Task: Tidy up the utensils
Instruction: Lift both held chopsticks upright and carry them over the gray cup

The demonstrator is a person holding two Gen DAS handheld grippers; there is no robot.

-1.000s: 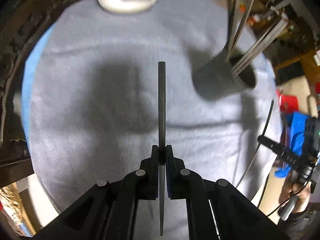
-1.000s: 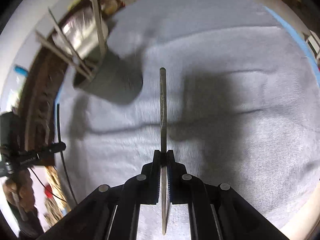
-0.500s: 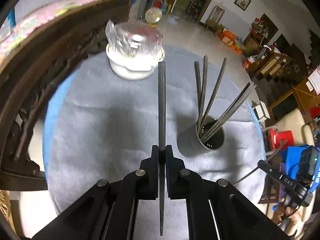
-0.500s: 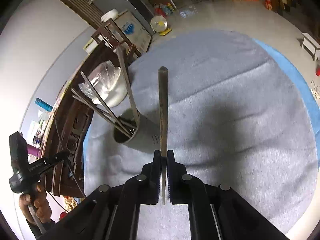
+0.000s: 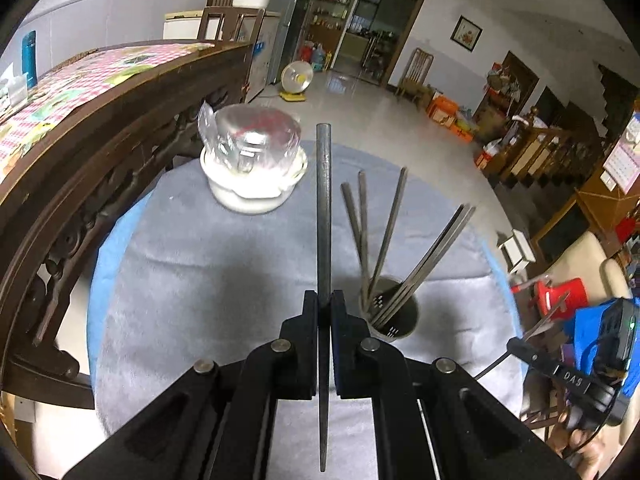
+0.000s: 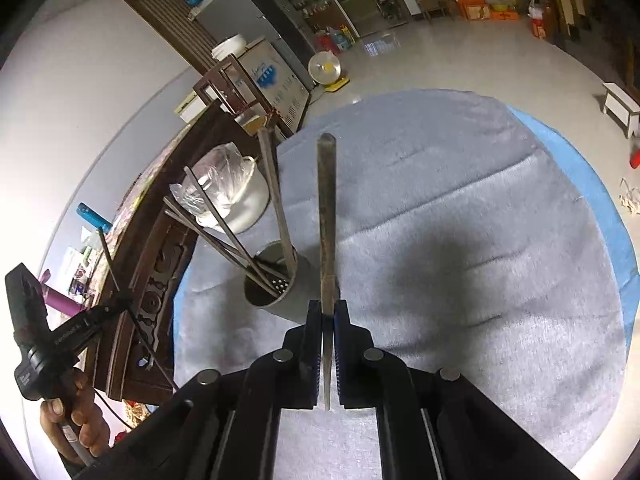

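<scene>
My left gripper is shut on a dark metal chopstick that sticks up and away from the jaws, above the grey cloth. Just right of it stands a grey cylindrical holder with several chopsticks leaning out. My right gripper is shut on another dark chopstick, held upright the same way. From this side the holder sits just left of the jaws, its chopsticks fanning up-left. Each view catches the other gripper at its edge, the right one and the left one.
A white bowl covered with clear plastic stands at the far side of the round table with its grey cloth over blue. A dark carved wooden bench borders the table's left. A person's hand grips the left tool.
Both grippers have risen and tilted up with their chopsticks, so the room now shows beyond the table. The holder has slid lower and closer to the jaws in both views.
</scene>
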